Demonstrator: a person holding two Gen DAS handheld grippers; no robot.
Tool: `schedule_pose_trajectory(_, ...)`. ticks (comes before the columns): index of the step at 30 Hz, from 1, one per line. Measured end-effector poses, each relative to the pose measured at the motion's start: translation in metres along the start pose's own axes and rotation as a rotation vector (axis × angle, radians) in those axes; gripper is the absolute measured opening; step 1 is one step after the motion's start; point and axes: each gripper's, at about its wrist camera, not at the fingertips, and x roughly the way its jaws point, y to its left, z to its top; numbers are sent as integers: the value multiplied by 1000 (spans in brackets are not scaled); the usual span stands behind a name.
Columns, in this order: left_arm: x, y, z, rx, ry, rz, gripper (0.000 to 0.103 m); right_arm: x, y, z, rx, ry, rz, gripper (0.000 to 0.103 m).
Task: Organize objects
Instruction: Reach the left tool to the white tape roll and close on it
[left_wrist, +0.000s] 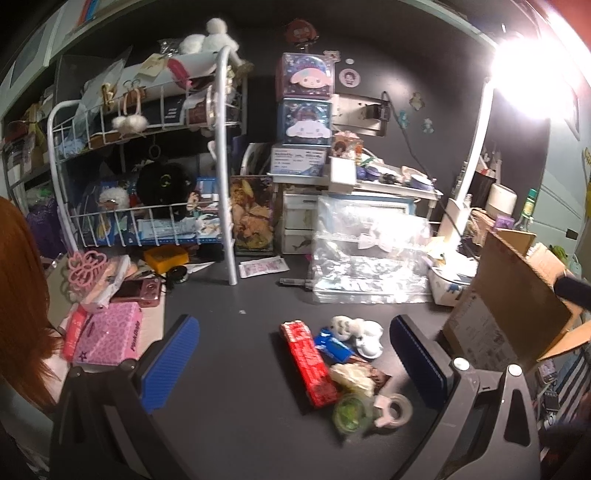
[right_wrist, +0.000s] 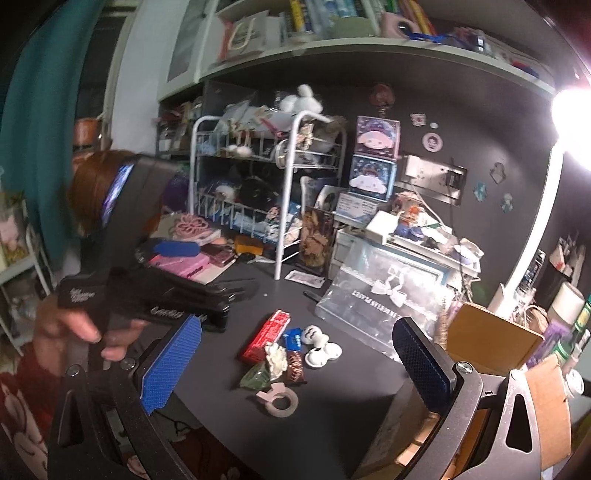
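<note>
A cluster of small objects lies on the dark desk: a long red box (left_wrist: 308, 363) (right_wrist: 264, 336), a blue packet (left_wrist: 334, 347) (right_wrist: 294, 339), a white figure (left_wrist: 360, 332) (right_wrist: 318, 345), a brown wrapper (right_wrist: 295, 365), a green-wrapped item (left_wrist: 349, 411) (right_wrist: 255, 376) and a tape roll (left_wrist: 395, 408) (right_wrist: 280, 402). My left gripper (left_wrist: 295, 365) is open and empty, its jaws standing either side of the cluster. My right gripper (right_wrist: 295, 365) is open and empty above the desk's near edge, the cluster between its blue fingers (right_wrist: 173, 365).
An open cardboard box (left_wrist: 517, 306) (right_wrist: 491, 339) stands at the right. A white wire rack (left_wrist: 147, 166) (right_wrist: 266, 177) full of items stands at the back left. A pink box (left_wrist: 107, 332), a pink camera (left_wrist: 136, 290), clear plastic bags (left_wrist: 369, 251) and a lamp (left_wrist: 476, 155) crowd the desk.
</note>
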Motion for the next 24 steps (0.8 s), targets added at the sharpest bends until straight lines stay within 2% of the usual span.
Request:
schedule_pose_trajectory(3, 8, 12, -1, 5, 3, 36, 103, 14, 13, -5, 1, 30, 48, 103)
schedule_pose_trajectory(6, 18, 24, -6, 21, 15, 59, 103, 34, 22, -17, 8, 85, 92, 88)
schedule_pose_trajectory(10, 32, 34, -15, 39, 40, 35, 103, 70, 24, -43, 62, 187, 111, 81)
schedule_pose_trajectory(11, 36, 35, -18, 56, 47, 15, 103, 78, 22, -50, 81, 212, 109, 74)
schedule_pose_trajectory(13, 43, 35, -22, 80, 62, 2, 103, 93, 17, -66, 112, 267, 77, 67)
schedule_pose_trajectory(17, 53, 35, -26, 84, 73, -65, 103, 113, 13, -89, 122, 336, 20, 63)
schedule_pose_trajectory(19, 52, 32, -27, 94, 54, -114, 102, 119, 8, -95, 138, 358, 27, 58)
schedule_pose_trajectory(22, 43, 30, -27, 88, -31, -183, 102, 127, 3, -100, 140, 374, 20, 58)
schedule_pose_trajectory(24, 41, 28, -26, 95, -29, -208, 102, 129, 2, -102, 139, 379, 19, 54)
